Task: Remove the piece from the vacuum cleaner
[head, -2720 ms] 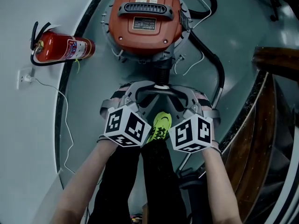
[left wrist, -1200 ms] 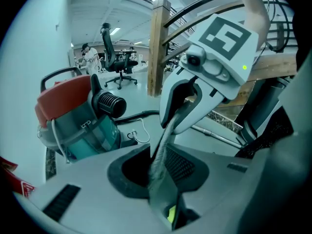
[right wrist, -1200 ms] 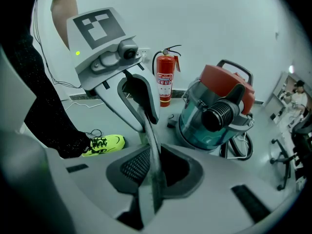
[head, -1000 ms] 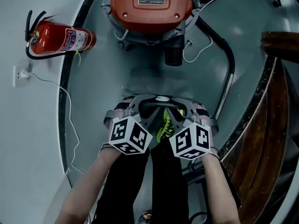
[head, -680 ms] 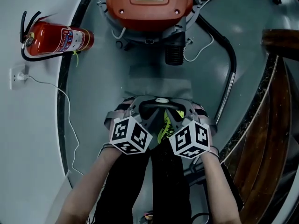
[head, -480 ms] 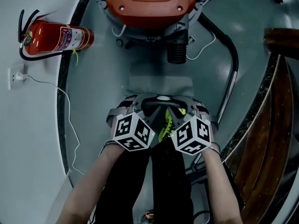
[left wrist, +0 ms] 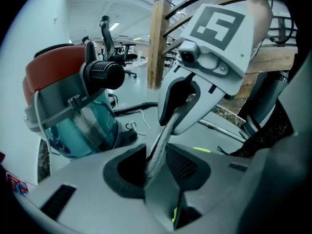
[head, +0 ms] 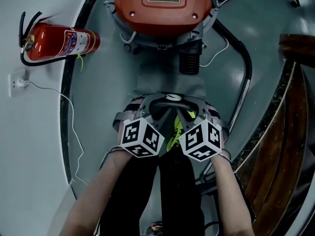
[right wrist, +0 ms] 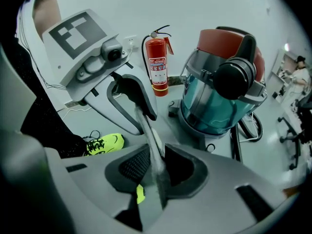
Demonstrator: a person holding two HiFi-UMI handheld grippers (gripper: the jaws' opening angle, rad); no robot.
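Grey piece (head: pixel 170 81): drawn off vacuum cleaner (head: pixel 165 9) toward near side | black port (head: pixel 189 63): now far from jaws | left gripper (left wrist: pixel 155 162), right gripper (right wrist: pixel 155 167): jaws just been opening, piece between them.

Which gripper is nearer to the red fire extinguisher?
Left. The left gripper is below and right of the fire extinguisher; the right gripper lies farther right. Both grippers' jaws have just been opening, a grey sheet between them.

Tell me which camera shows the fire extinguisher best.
The right gripper view: the fire extinguisher stands whole, side-on and unobstructed against the wall. The head view shows the extinguisher whole at the left, from above. The left gripper view doesn't clearly show it.
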